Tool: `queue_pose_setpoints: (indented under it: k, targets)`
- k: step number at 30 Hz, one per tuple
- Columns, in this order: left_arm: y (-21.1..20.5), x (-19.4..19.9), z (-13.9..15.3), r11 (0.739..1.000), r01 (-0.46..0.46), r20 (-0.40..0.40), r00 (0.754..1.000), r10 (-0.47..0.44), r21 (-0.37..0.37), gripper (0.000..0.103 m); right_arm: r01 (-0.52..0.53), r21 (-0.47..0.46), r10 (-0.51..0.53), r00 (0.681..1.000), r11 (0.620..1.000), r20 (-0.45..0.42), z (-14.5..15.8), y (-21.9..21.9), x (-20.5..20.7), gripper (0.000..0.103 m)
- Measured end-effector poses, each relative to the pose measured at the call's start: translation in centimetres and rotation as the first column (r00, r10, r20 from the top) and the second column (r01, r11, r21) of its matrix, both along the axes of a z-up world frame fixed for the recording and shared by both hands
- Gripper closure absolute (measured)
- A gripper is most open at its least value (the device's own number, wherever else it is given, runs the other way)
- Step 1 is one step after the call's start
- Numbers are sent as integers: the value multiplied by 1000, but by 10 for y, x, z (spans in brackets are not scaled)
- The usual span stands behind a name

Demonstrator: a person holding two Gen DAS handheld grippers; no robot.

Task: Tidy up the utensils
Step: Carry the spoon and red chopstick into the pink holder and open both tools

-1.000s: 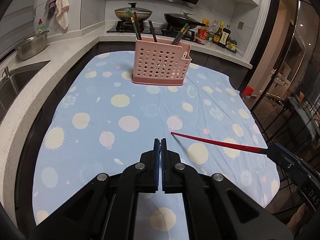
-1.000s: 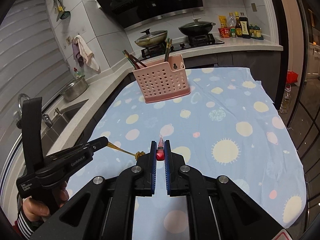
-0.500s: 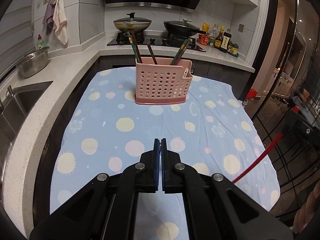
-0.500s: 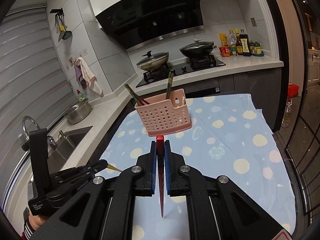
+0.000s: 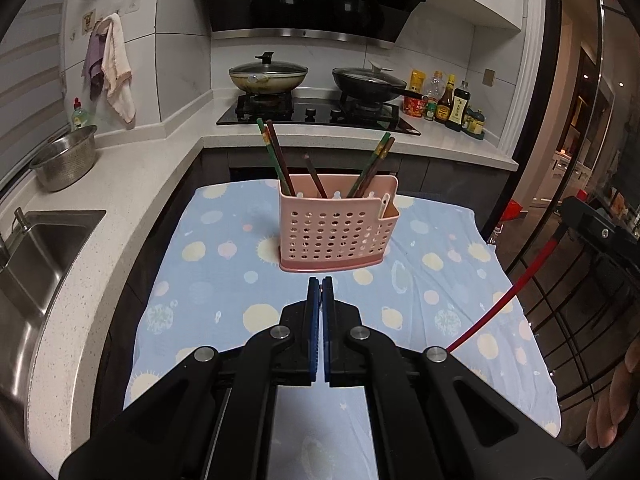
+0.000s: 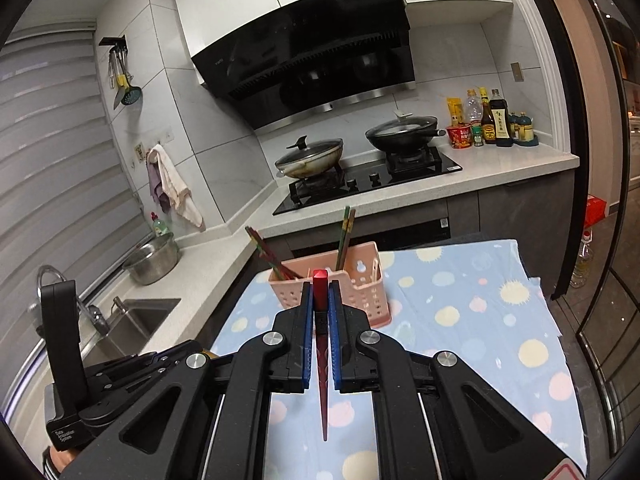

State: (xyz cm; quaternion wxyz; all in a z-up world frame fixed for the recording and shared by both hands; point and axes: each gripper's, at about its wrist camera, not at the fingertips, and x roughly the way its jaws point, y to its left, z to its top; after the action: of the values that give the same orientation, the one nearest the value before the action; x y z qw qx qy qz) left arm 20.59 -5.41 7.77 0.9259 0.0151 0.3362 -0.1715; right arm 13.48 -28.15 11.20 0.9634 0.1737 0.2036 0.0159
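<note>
Right wrist: right gripper [image 6: 320,300] clamping red chopstick [image 6: 321,364]

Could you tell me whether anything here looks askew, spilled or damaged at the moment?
Nothing stands out. The pink utensil basket stands upright on the spotted cloth with chopsticks leaning inside, and the right gripper holds a red chopstick by its thick end, tip hanging down.

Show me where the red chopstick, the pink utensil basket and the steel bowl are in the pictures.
red chopstick [image 6: 320,280]: right wrist view, its blunt top end between the pads.
pink utensil basket [image 5: 336,232]: left wrist view, its perforated front wall.
steel bowl [image 5: 66,164]: left wrist view, its outer side.
</note>
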Motion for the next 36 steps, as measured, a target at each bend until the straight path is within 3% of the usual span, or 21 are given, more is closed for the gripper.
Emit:
queue_pose_setpoints:
  k: [12,19,28,36]
  targets:
    - [-6,83,57,998,14,63,998,-11,-60,102,35,-26,-32,991,999,133,62,-11,91,96]
    - [-23,135,90,996,22,101,995,-13,-86,102,60,-59,-50,987,996,156,73,-11,142,96]
    - [-45,185,59,999,-24,58,998,22,28,102,80,-75,-72,991,994,116,51,-16,191,96]
    - [-43,203,21,999,-26,-15,1000,27,47,102,38,-102,-36,999,994,25,12,-6,218,96]
